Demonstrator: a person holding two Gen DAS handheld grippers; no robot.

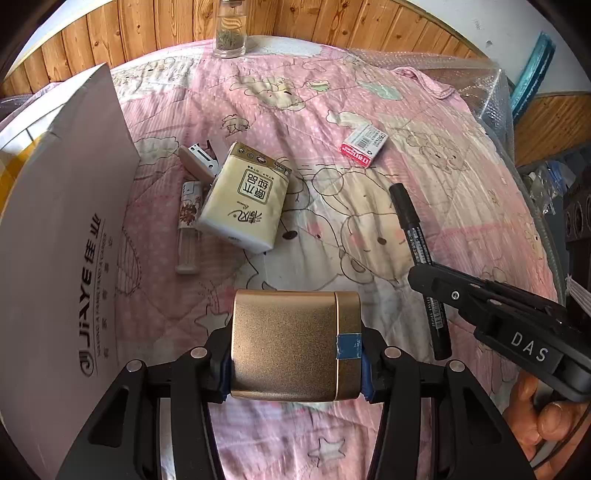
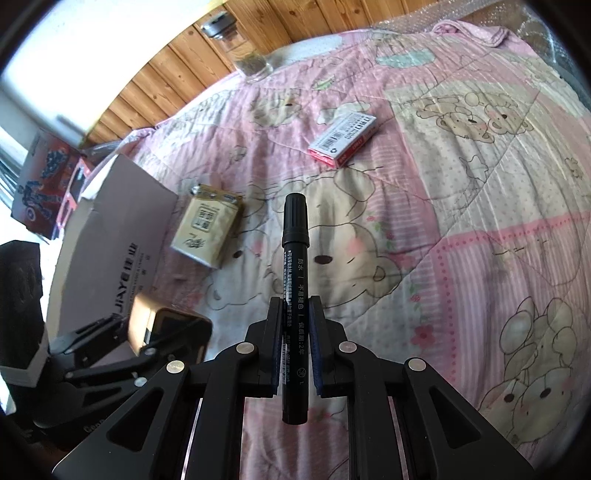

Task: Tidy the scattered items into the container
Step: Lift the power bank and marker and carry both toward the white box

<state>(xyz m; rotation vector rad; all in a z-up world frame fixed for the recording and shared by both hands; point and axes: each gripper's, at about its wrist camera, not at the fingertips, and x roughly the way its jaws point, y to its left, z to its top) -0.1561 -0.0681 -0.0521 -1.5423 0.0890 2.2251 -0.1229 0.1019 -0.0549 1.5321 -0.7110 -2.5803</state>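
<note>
Pink quilt (image 1: pixel 332 110) printed with cartoon bears covers the whole work surface, soft and rumpled, with wood panelling behind it. Nearest in the left wrist view, the left gripper (image 1: pixel 295 354) has its jaws pinched on a gold metal box (image 1: pixel 288 343), gripped across its width, a strip of blue tape at the seam of its lid. It looks stiff and smooth, so it could slip unless held square on the flat sides. To the right, the right gripper (image 2: pixel 295 354) is clamped on a black marker (image 2: pixel 293 280) near its lower half, cap pointing away. The marker is light and rigid, and its round barrel might roll in the pads; small Chinese print runs along the barrel, and the gripper's body reads "DAS". A person's fingers show under that tool. At the left edge stands the container, a white cardboard box (image 1: pixel 66 236) with its flap raised, printed "JiAYE". Further out, near the box, lie a yellow tissue pack (image 1: pixel 243 203), soft and squashy, best taken across its narrow sides, a small clear tube (image 1: pixel 188 229) and a pale stapler-like piece (image 1: pixel 197 160). Far right lies a red and white carton (image 1: pixel 364 144) with a barcode. A glass jar (image 1: pixel 229 33) stands at the far edge
</note>
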